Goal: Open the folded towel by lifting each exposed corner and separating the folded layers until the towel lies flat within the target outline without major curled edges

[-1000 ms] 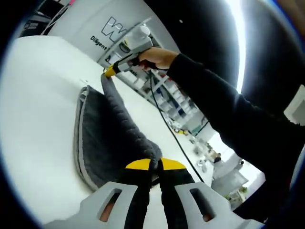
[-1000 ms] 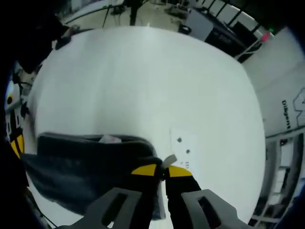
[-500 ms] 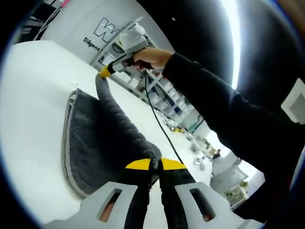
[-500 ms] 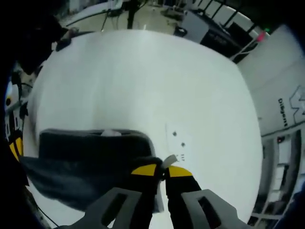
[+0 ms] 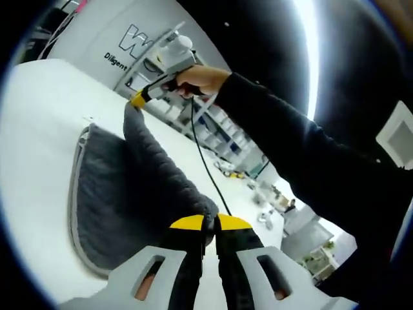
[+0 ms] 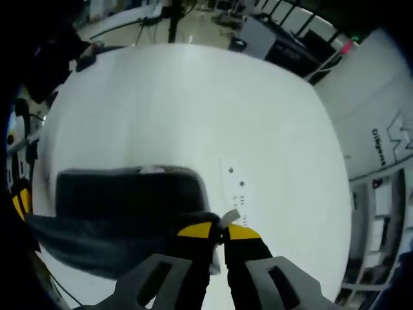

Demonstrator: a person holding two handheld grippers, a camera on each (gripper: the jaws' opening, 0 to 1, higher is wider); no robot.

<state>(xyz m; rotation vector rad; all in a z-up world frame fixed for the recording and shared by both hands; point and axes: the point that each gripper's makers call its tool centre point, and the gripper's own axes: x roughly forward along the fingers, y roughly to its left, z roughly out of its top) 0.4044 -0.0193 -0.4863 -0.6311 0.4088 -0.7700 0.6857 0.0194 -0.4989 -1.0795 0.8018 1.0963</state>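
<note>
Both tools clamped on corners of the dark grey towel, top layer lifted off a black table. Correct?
One error: the table is white, not black, as the right gripper view shows. The rest stands: the left tool and the right tool are each shut on a corner of the dark grey towel, its top layer lifted.

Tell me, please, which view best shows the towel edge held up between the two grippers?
The left gripper view: the towel edge rises from the left gripper to the right gripper, both shut on it. The right gripper view shows the towel foreshortened, its lifted edge mostly hidden.
</note>
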